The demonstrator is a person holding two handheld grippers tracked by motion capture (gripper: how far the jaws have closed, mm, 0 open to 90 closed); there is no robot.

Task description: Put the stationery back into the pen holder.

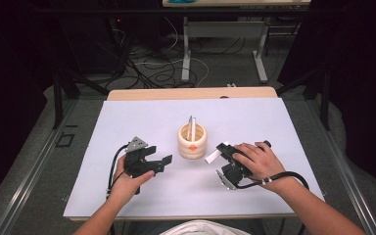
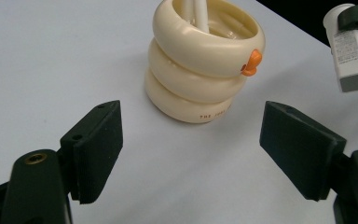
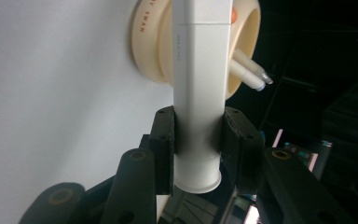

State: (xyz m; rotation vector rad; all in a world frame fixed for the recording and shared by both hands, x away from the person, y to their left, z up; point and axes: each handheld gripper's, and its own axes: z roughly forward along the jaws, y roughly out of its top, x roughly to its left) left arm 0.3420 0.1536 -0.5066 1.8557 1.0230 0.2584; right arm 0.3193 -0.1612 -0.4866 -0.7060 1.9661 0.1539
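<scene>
Right gripper [image 1: 223,164] has its jaws clamped on a white tube [image 3: 199,93], gripped near its flat lower end, tip aimed at the cream ringed holder [image 1: 192,142]. The holder stands mid-desk, between the two grippers, and already has a couple of white sticks [image 1: 191,128] leaning inside.

Left gripper [image 1: 157,161] sits just left of the holder, jaws spread wide, nothing in them.

Likely job: drop the tube into the holder.

Risks:
- The tube is long and held near one end, so it may swing or slip in the jaws when tilted upright.
- The tip may hit the holder's rim or the sticks inside and tip the holder, since nothing steadies it.
- The open left jaws are near enough to bump the holder.

White desk [image 1: 127,127] has open room all round the holder; edges are well apart from it.
</scene>
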